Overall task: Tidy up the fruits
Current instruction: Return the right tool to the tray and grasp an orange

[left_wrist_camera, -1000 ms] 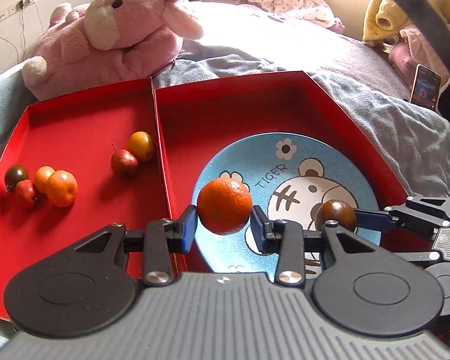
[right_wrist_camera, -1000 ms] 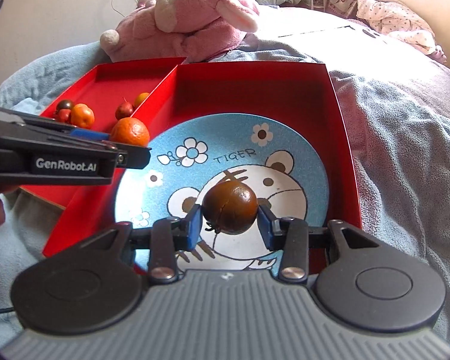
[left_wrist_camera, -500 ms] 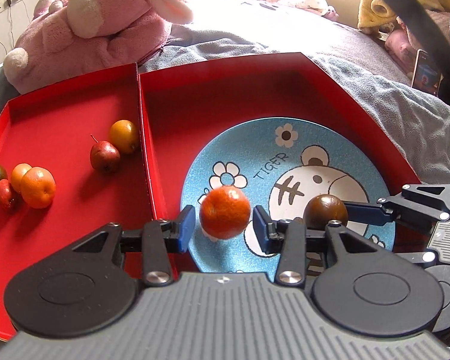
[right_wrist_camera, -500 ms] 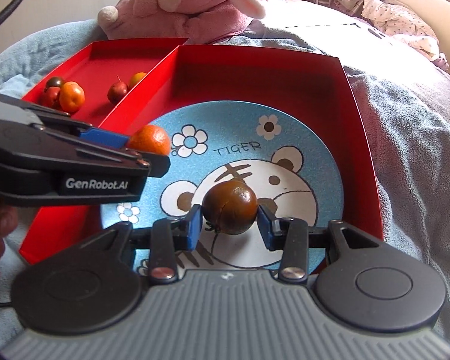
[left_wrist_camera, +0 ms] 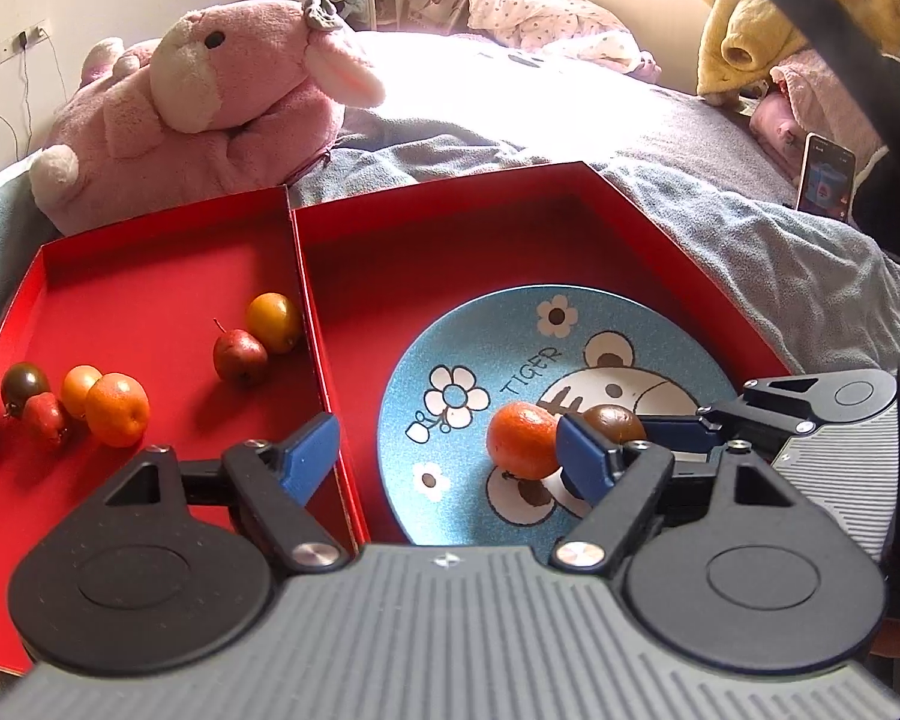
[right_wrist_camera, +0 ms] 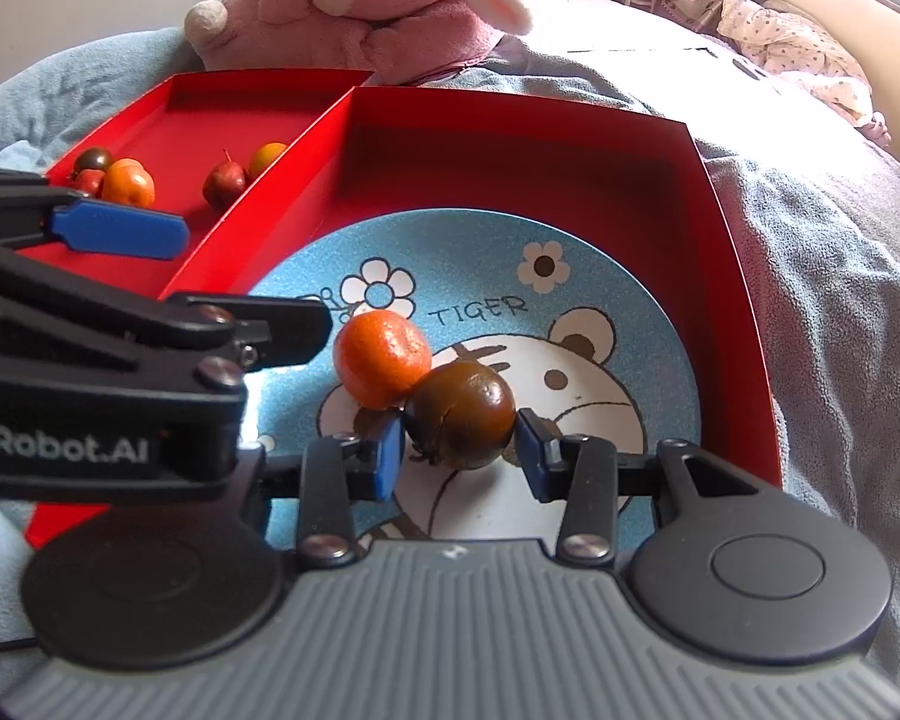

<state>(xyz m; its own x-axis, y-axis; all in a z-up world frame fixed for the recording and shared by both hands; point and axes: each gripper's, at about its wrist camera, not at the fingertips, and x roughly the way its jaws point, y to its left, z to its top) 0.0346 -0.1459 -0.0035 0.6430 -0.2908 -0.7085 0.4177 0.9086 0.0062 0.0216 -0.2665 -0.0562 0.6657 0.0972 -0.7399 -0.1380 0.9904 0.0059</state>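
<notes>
An orange mandarin (left_wrist_camera: 522, 441) lies on the blue tiger plate (left_wrist_camera: 570, 324) inside the red tray's right compartment (left_wrist_camera: 450, 252). My left gripper (left_wrist_camera: 447, 450) is open and its jaws are opening; the mandarin sits between them, close beside the right pad, free of any grip. In the right wrist view my right gripper (right_wrist_camera: 457, 456) is shut on a dark brown fruit (right_wrist_camera: 459, 414) low over the plate (right_wrist_camera: 600, 252). The mandarin (right_wrist_camera: 381, 357) touches that fruit. The left gripper (right_wrist_camera: 252, 279) reaches in from the left.
Several small fruits (left_wrist_camera: 114, 408) lie in the tray's left compartment (left_wrist_camera: 150, 276). A pink plush toy (left_wrist_camera: 210, 90) sits behind the tray on the grey-blue blanket (left_wrist_camera: 780, 276). A phone (left_wrist_camera: 825, 180) leans at the far right.
The left jaws have spread wide and let go of the mandarin, which now rests on the plate against the brown fruit. The right gripper still holds the brown fruit, closer to the plate.
</notes>
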